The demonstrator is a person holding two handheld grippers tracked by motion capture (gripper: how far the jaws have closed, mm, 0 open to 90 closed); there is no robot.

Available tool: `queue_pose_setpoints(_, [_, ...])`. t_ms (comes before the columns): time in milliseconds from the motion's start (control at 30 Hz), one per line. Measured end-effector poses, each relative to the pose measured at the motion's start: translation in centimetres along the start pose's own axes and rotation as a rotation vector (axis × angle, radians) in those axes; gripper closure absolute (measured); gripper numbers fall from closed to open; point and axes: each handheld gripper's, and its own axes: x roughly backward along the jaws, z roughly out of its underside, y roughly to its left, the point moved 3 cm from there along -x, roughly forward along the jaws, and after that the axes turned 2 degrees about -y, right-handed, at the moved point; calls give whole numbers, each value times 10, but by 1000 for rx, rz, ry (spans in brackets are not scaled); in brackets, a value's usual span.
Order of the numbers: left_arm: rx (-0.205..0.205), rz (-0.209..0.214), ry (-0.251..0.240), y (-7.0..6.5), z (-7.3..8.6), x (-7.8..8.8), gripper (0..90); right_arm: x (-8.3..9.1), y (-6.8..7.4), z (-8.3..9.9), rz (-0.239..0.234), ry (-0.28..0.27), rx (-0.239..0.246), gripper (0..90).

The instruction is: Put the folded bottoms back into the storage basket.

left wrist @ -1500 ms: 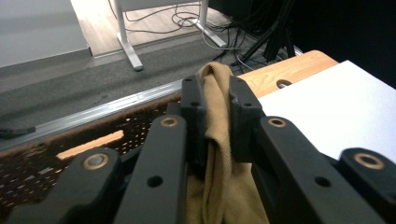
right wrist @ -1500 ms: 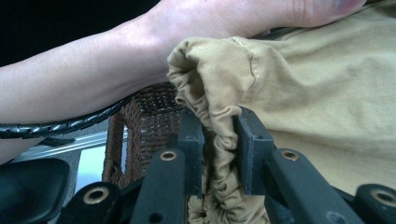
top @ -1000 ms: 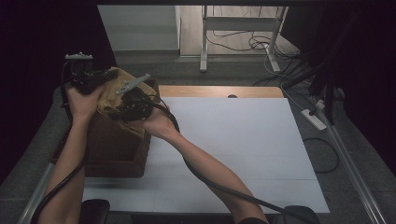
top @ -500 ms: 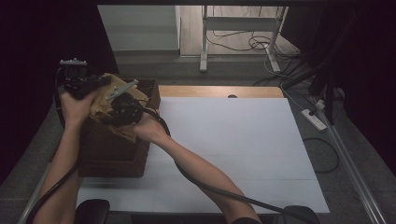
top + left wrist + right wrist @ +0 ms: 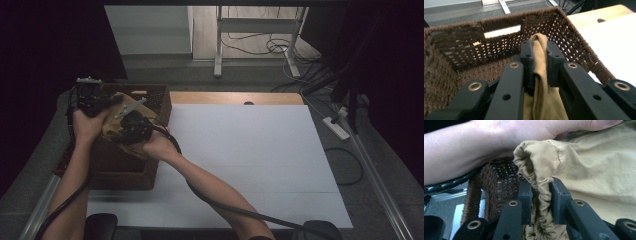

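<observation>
High view: a tan, crumpled cotton cloth (image 5: 116, 131) is held above the open top of a dark brown woven wicker basket (image 5: 155, 102), which stands at the left edge of a white table sheet (image 5: 250, 150). The left gripper (image 5: 89, 95) is placed at the cloth's far left side over the basket, and the right gripper (image 5: 134, 127) at its near right side. In the left gripper view, a fold of the cloth (image 5: 541, 75) is clamped between the closed jaws, inside the basket's (image 5: 461, 45) walls. In the right gripper view, a gathered hem of the cloth (image 5: 541, 202) is pinched tight, beside the basket's (image 5: 499, 180) corner.
</observation>
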Motion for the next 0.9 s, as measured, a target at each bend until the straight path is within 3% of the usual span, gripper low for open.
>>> queue_pose_setpoints(300, [-31,-1,56,-6,9,-20,772,-13,-3,16,25,53,-16,730])
queue_pose_setpoints(400, [-50,-15,76,-8,9,-23,739,-16,-2,19,32,73,-9,662])
queue_pose_setpoints(433, [-59,-40,83,-9,9,-23,712,-17,-2,20,34,84,-8,622])
queue_pose_setpoints(533, [-71,-85,76,-8,7,-22,486,-19,0,18,23,80,-15,414])
queue_pose_setpoints(600, [-70,-92,75,-7,7,-22,365,-18,-1,16,38,55,-26,350])
queue_pose_setpoints(733, [-49,-102,65,-5,8,-19,219,-14,-3,13,29,33,-63,292])
queue_pose_setpoints(800, [-23,-86,72,-3,9,-19,152,-12,-5,13,18,29,-81,264])
queue_pose_setpoints(900, [49,-15,93,-3,14,-19,124,-9,-7,15,2,38,-86,236])
